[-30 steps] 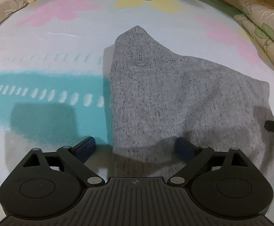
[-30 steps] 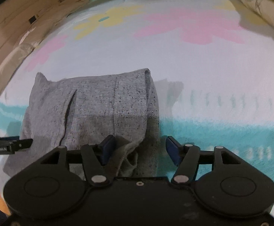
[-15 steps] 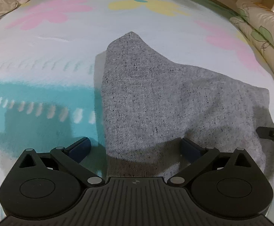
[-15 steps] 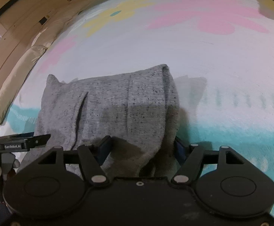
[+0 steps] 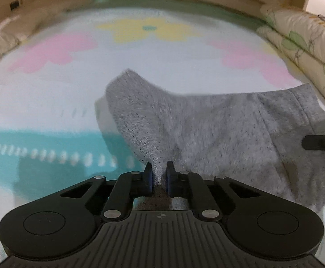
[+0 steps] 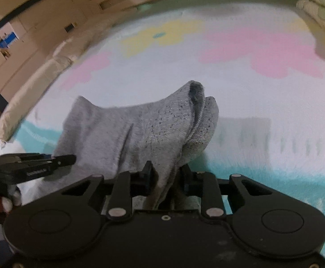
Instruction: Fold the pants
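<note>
The speckled grey knit pants (image 5: 218, 131), already folded compact on the flowered bed cover (image 5: 162, 51), appear mid-fold; the left hand-held gripper (image 5: 159, 175) and right hand-held gripper (image 6: 165, 176) each pinch a near edge, lifting for another fold.

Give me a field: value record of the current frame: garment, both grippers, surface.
garment: grey pants, near edge raised off the surface
left gripper: shut on near edge of pants
right gripper: shut on bunched pants edge
surface: floral blanket, pink and yellow flowers, teal band
background: floral pillows on the right in the left wrist view
</note>
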`<state>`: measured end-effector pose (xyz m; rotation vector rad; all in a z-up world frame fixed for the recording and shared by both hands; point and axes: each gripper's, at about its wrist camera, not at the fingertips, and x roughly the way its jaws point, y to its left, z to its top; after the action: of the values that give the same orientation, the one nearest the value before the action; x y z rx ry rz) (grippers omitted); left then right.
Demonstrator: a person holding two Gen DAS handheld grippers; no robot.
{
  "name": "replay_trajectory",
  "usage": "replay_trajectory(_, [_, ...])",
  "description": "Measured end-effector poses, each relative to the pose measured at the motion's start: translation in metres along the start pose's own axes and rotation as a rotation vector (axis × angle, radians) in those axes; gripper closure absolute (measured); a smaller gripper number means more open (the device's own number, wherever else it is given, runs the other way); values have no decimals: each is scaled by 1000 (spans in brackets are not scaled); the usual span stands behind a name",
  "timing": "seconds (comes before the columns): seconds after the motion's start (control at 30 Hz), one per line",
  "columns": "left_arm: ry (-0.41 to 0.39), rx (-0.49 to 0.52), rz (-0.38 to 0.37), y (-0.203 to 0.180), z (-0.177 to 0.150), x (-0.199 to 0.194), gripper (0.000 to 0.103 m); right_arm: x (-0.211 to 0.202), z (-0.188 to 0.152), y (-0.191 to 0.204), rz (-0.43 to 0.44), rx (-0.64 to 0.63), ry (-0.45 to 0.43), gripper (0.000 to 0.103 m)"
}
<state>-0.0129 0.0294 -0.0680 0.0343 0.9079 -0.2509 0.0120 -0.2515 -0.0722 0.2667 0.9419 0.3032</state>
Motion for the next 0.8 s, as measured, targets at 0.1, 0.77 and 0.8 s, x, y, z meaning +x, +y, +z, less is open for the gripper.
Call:
replay_trajectory(0.1, [-47, -7, -5, -2, 11, -12, 93, -16, 8, 5, 27, -10, -48, 78])
replay_trajectory(0.77, [70, -80, 254, 51, 80, 93, 88, 88, 96, -54, -286, 96, -113, 66])
replay_trajectory(0.8, [69, -91, 266, 54, 78, 91, 88, 84, 96, -59, -289, 114, -123, 66])
